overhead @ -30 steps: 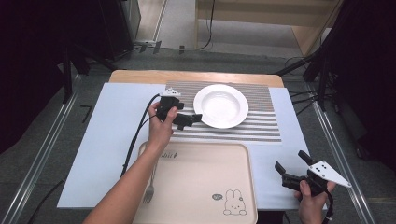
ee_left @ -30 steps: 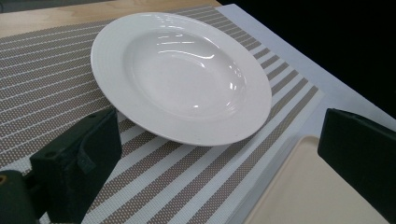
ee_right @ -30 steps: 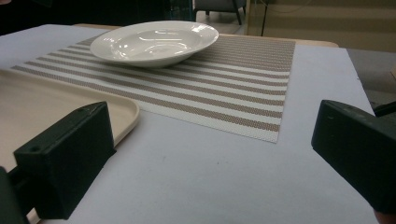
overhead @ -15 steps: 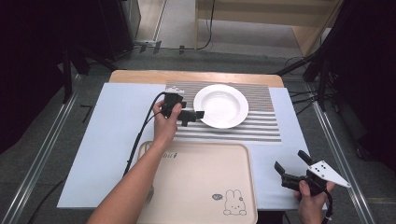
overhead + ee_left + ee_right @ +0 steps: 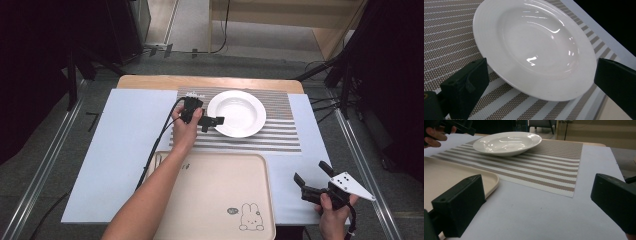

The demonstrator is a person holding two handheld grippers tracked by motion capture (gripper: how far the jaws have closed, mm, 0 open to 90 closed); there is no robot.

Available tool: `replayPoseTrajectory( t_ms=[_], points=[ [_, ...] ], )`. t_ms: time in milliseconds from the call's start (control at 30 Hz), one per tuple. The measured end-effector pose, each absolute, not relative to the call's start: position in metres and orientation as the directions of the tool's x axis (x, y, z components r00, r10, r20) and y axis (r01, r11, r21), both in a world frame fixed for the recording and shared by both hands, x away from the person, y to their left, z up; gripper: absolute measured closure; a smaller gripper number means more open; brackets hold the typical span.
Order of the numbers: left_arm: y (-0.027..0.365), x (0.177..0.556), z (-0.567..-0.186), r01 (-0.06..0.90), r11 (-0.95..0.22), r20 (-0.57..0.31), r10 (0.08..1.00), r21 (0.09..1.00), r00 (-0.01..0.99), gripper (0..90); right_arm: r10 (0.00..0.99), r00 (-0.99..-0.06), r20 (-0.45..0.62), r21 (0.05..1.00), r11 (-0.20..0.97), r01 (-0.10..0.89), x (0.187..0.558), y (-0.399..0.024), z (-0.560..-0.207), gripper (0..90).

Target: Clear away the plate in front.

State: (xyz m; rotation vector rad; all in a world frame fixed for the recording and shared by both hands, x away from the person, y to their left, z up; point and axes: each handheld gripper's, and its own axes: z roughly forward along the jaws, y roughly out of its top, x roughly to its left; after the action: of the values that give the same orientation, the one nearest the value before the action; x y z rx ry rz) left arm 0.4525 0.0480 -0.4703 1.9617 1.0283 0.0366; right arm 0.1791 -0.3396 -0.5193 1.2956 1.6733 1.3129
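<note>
The round white ceramic plate [image 5: 236, 113] lies untouched on the striped woven placemat [image 5: 280, 131] near the counter's far edge. The left tool [image 5: 212, 121], jaws wide, reaches its rim; grasping is not yet done. The right tool [image 5: 314, 182], also wide, waits at the near right corner.

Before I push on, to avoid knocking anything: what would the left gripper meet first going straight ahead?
Probably the near rim of the white plate; the left gripper is open and points at it, though depth is unclear.
</note>
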Motion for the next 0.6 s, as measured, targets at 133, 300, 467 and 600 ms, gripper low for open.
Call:
replayPoseTrajectory(
  t_ms=[133,300,467,600],
  points=[
    [0.047,0.46,-0.476,0.667,-0.243,-0.345,0.704,0.705,0.621,11.3,0.947,-0.31,0.087,0.951,0.014,0.31,0.179,-0.34,-0.519,0.0],
    [0.046,0.465,-0.483,0.689,-0.236,-0.353,0.719,0.685,0.598,12.7,0.946,-0.311,0.089,0.951,0.012,0.31,0.179,-0.34,-0.52,0.0],
    [0.045,0.471,-0.49,0.726,-0.204,-0.392,0.73,0.657,0.56,17.3,0.946,-0.313,0.09,0.95,0.012,0.311,0.18,-0.34,-0.52,0.0],
    [0.041,0.473,-0.493,0.736,-0.192,-0.405,0.732,0.649,0.548,22.3,0.946,-0.313,0.089,0.95,0.014,0.312,0.18,-0.339,-0.52,0.0]
  ],
)
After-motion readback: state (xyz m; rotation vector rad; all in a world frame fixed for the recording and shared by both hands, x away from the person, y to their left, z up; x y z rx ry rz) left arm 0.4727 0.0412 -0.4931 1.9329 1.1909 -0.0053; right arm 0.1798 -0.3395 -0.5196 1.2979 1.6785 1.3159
